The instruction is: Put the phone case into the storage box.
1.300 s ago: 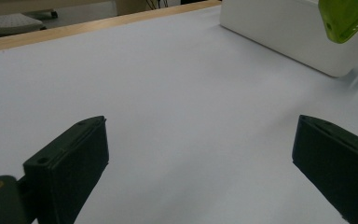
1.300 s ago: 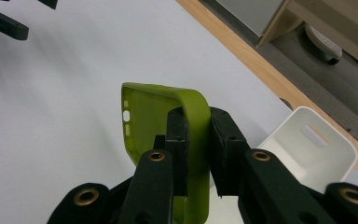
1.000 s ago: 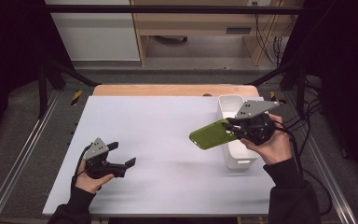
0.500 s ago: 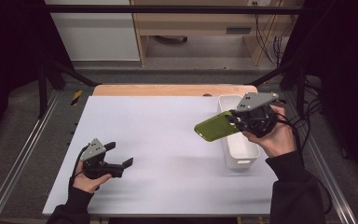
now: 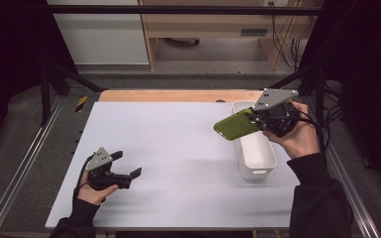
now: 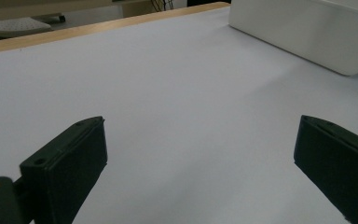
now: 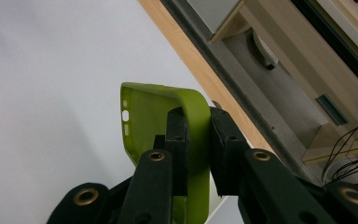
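Note:
A green phone case [image 5: 236, 125] hangs in the air over the left rim of the white bin [image 5: 254, 163], held by my right gripper [image 5: 256, 119], which is shut on one of its edges. In the right gripper view the jaws pinch the case's side wall [image 7: 196, 135], and its hollow inside faces left. My left gripper [image 5: 127, 165] rests low on the white tabletop [image 5: 178, 148] at the front left, open, with nothing between its fingers [image 6: 70, 163].
The long white bin stands at the table's right side, and its wall [image 6: 307, 32] lies ahead of the left gripper. A wooden strip [image 5: 178, 95] runs along the table's far edge. Metal rails border both sides, with cables at the right.
My right gripper has lifted the green case up and slightly toward the far side, above the bin. The left gripper has stayed put.

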Motion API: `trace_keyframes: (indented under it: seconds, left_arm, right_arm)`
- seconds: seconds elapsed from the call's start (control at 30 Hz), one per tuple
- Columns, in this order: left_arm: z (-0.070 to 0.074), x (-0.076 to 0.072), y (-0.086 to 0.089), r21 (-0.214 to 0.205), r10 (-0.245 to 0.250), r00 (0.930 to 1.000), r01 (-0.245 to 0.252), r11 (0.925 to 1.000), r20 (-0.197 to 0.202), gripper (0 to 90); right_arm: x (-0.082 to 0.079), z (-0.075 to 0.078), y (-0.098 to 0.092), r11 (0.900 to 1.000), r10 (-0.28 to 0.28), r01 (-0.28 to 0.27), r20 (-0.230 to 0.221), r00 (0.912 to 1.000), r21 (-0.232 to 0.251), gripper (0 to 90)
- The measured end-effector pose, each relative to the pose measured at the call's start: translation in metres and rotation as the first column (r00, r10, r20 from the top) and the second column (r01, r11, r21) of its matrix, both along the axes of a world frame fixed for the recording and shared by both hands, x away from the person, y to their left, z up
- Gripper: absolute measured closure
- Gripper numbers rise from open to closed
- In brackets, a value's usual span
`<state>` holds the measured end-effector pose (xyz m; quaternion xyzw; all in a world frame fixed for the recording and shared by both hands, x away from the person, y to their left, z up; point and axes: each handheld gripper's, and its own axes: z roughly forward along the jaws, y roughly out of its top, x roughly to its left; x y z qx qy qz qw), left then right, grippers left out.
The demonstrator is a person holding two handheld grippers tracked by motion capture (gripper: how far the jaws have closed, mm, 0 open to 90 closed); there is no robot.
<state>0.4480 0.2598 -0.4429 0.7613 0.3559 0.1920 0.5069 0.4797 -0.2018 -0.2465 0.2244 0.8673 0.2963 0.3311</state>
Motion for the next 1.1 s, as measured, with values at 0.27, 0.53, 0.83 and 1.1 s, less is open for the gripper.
trace_keyframes:
  seconds: [0.27,0.53,0.83,1.1]
  left_arm:
    - [-0.001,0.0,0.0,0.0,-0.001,1.0,0.001,1.0,0.002,2.5]
    - [-0.001,0.0,0.0,0.004,-0.002,1.0,0.002,1.0,0.001,2.5]
    - [-0.001,0.0,0.001,0.002,-0.004,1.0,0.004,1.0,0.003,2.5]
    - [-0.001,0.001,0.002,-0.006,-0.003,1.0,0.003,1.0,0.005,2.5]
  right_arm:
    - [0.006,0.006,-0.004,0.9996,-0.017,0.017,0.026,0.9995,-0.024,78.9]
    - [0.014,0.008,-0.009,0.9979,-0.033,0.036,0.04,0.9986,-0.054,78.9]
    - [0.026,0.007,-0.014,0.9902,-0.079,0.084,0.049,0.9957,-0.111,78.9]
    - [0.039,0.005,-0.021,0.983,-0.102,0.109,0.05,0.9935,-0.148,78.8]
